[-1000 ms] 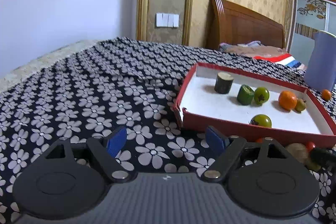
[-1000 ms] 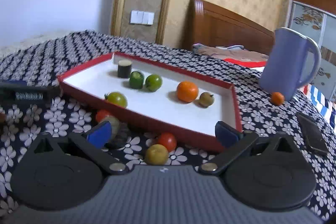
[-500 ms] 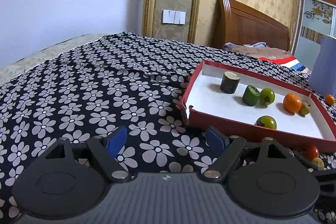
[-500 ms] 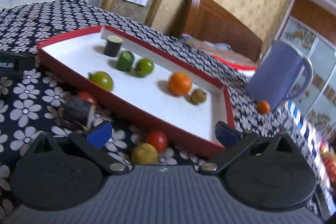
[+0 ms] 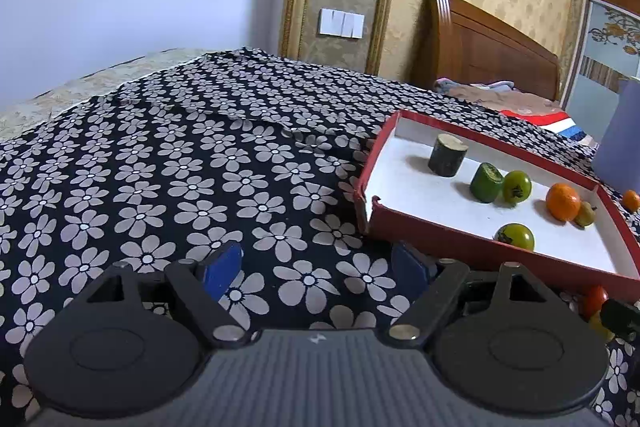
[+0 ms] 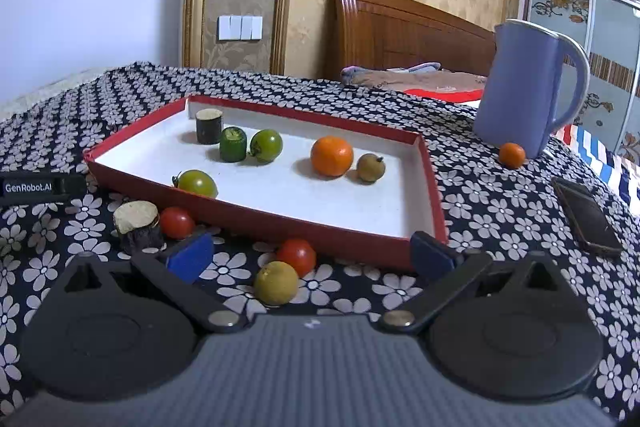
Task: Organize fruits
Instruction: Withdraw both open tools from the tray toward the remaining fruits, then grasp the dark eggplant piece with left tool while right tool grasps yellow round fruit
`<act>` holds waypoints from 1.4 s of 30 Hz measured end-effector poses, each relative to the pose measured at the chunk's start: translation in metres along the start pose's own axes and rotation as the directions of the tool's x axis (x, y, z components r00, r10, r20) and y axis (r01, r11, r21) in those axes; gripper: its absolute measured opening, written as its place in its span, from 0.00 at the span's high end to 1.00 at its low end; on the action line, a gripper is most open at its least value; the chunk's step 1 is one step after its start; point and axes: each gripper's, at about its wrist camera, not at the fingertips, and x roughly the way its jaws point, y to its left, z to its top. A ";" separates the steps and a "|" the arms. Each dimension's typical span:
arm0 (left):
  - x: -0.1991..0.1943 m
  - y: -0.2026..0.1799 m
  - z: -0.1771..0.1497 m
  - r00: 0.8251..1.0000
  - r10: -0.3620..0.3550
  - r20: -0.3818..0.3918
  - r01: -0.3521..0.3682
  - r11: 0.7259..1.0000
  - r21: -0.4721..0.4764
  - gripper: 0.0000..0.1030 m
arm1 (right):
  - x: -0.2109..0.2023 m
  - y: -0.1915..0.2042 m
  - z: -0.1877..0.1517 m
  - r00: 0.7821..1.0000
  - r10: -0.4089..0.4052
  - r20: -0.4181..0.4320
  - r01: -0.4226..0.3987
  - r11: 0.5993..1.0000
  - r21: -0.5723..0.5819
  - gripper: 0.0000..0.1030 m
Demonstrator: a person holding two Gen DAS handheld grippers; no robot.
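So there's a shallow red tray with a white floor sitting on a black cloth with white daisies, and a bunch of the fruit is already in it: a dark stubby cylinder piece at the far left end, a green cut chunk touching a green tomato right beside it, then an orange with a small brownish fruit just next to that, and another green tomato up against the near wall. Outside the tray, on the cloth in front of it, are a red tomato and a yellowish round fruit touching each other, plus a second red tomato beside a dark chunk with a pale cut top further left. The right gripper hangs low over the cloth with its blue pads spread wide, nothing clamped; the yellowish fruit and red tomato sit roughly between the pads but aren't being touched. The left gripper is off to the tray's left, pads also wide apart over bare cloth, gripping nothing. A little orange fruit sits well away from the tray at the foot of a blue jug, and a dark phone lies on the cloth to the right.
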 end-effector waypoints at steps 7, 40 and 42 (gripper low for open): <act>-0.006 0.005 0.004 1.000 0.002 0.018 -0.001 1.000 -0.030 0.20 | 0.031 0.051 0.010 0.997 0.016 -0.081 -0.032 0.980 -0.198 0.00; 0.002 -0.048 0.007 0.981 -0.190 -0.046 0.193 0.895 0.402 0.20 | 0.014 0.002 -0.008 0.978 0.155 -0.143 -0.134 0.980 0.145 0.58; 0.008 -0.050 0.007 0.981 -0.178 -0.072 0.192 0.898 0.395 0.20 | 0.015 0.000 -0.009 0.977 0.158 -0.141 -0.135 0.978 0.157 0.58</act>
